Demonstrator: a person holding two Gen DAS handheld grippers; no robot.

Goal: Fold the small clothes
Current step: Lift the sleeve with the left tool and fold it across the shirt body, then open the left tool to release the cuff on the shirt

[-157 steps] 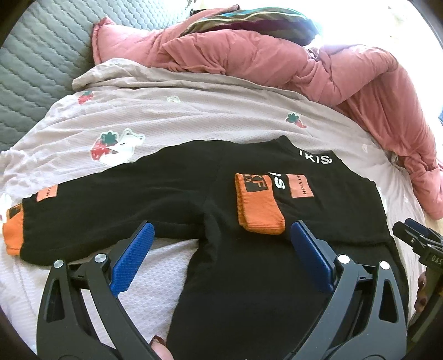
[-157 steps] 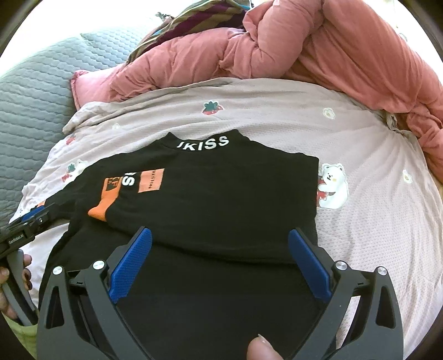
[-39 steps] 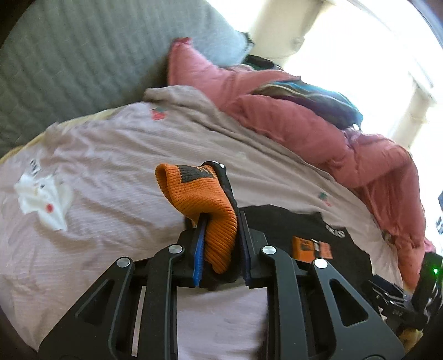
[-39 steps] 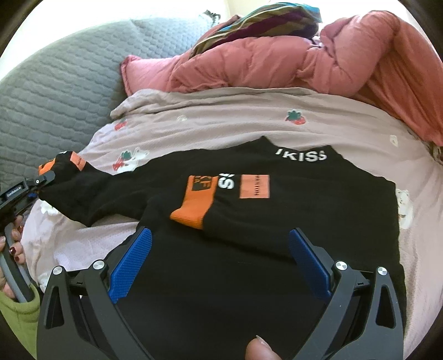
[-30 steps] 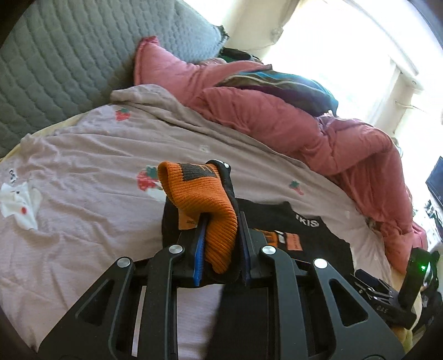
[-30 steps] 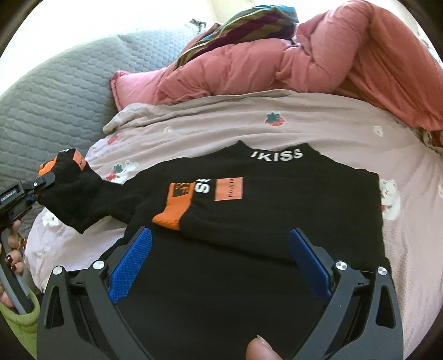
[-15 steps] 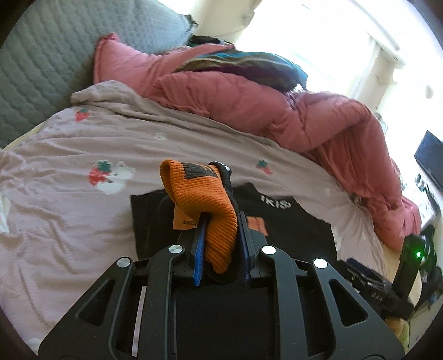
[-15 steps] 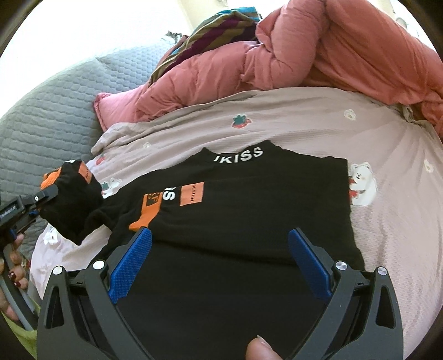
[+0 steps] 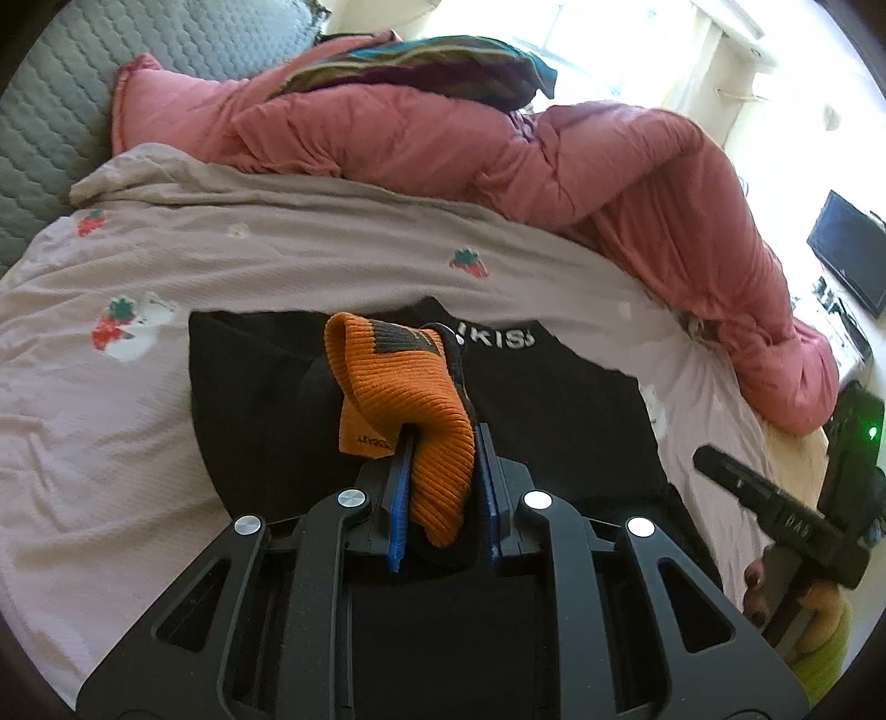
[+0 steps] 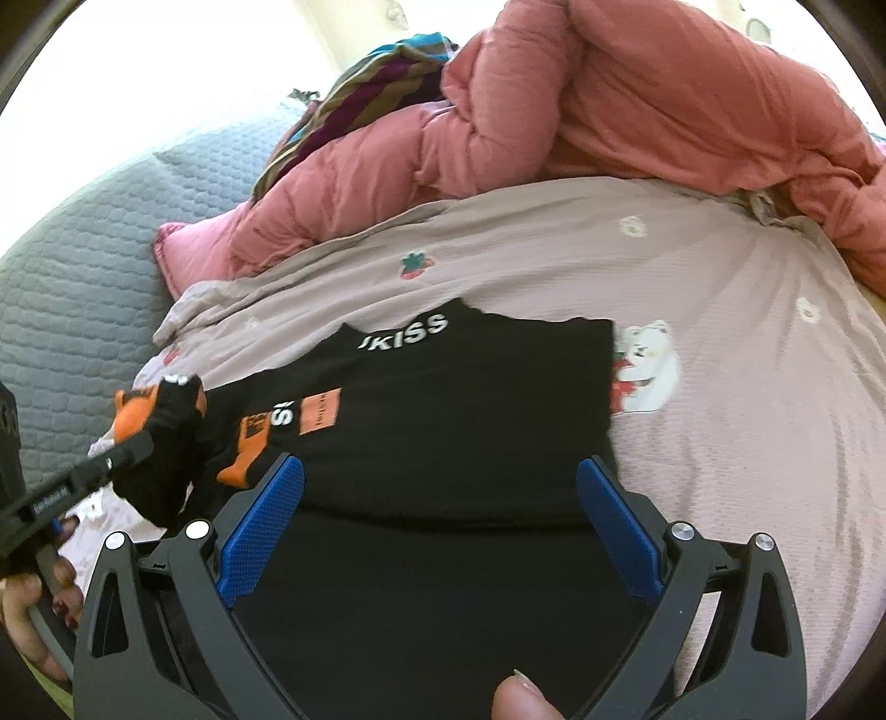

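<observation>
Orange cuff (image 9: 412, 421) carried over sweater (image 10: 443, 432), left claw (image 9: 443, 498) clamped

The left gripper (image 9: 443, 487) holds a sleeve cuff (image 9: 410, 410) raised above the sweater (image 10: 443, 443), which lies flat on the blanket (image 10: 747, 387) ahead of the right gripper (image 10: 437, 526). Beyond the sweater's collar, a duvet (image 10: 609, 122) is heaped behind the blanket.

Bed with mauve strawberry-print sheet (image 9: 332, 249), pink duvet (image 9: 554, 160) bunched at the far side, striped blanket (image 9: 432, 63) on top, grey quilted headboard (image 9: 50, 122) left, blown-out window (image 9: 609, 50) behind, dark screen (image 9: 847, 260) right.
</observation>
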